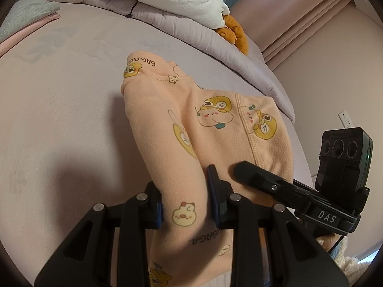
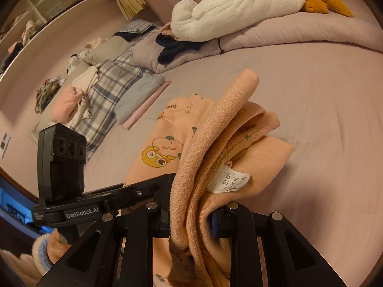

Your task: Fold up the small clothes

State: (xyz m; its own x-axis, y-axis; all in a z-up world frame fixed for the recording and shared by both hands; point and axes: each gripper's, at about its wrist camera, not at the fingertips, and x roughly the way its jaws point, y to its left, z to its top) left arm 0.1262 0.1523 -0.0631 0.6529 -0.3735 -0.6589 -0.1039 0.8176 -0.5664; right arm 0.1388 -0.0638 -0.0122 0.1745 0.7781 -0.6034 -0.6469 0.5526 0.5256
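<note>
The peach printed garment (image 1: 215, 129) is pinched by the left gripper (image 1: 185, 205) and right gripper (image 2: 191, 217) above the bed (image 1: 59, 119).

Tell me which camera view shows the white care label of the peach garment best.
The right wrist view shows it best: the care label hangs from the bunched peach garment above the right gripper, its wash symbols facing the camera. The left wrist view shows only the printed outside of the garment, no label.

Left hand-held gripper (image 1: 189, 196) clamped on cloth, right hand-held gripper (image 2: 191, 215) likewise, both angled downward
</note>
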